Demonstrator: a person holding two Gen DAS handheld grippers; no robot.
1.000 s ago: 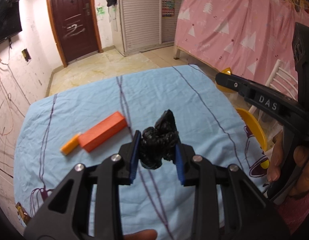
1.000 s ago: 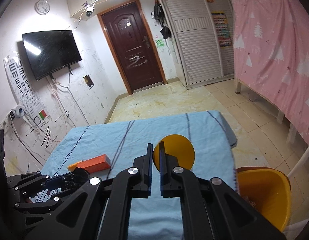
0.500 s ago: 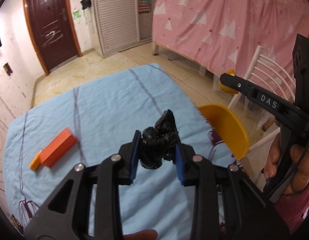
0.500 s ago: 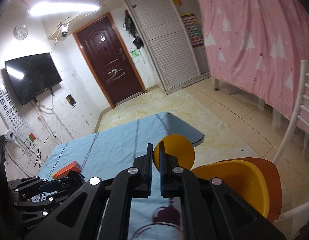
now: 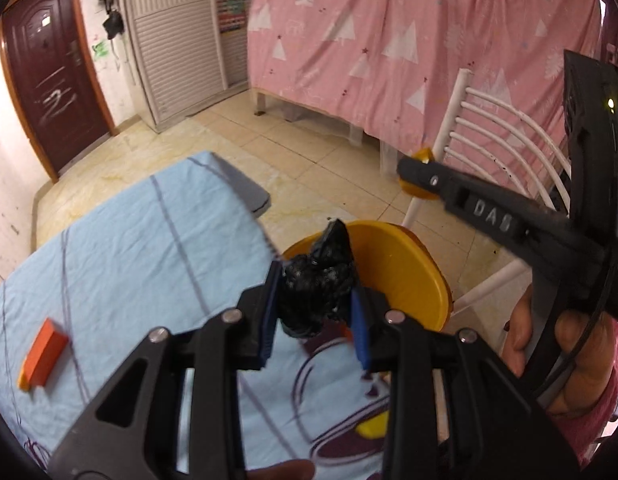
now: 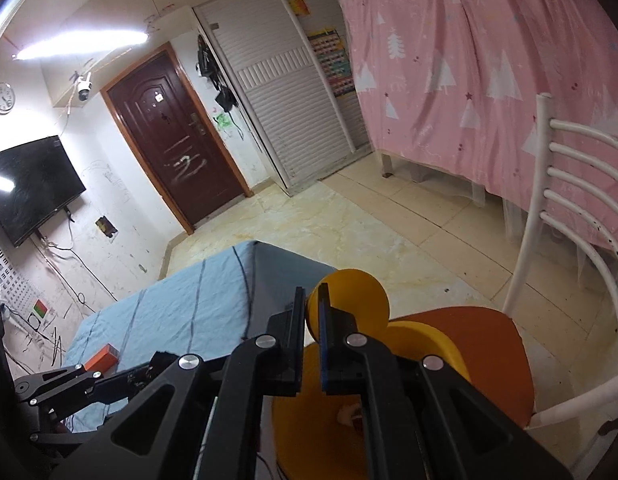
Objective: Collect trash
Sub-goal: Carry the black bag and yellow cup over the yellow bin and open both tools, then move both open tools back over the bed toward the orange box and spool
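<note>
My left gripper is shut on a crumpled black wad of trash and holds it over the table's right edge, just in front of the yellow bin. My right gripper is shut on a round yellow lid, held edge-on above the yellow bin, which stands on an orange chair seat. In the left wrist view the right gripper reaches in from the right, with the lid mostly hidden behind it.
An orange block with a small yellow-orange piece beside it lies on the blue tablecloth at the left. A white chair back rises behind the bin. A pink curtain and tiled floor lie beyond.
Both grippers have swung right, from over the table toward the bin on the chair. The left still holds the black wad, the right still holds the lid.
</note>
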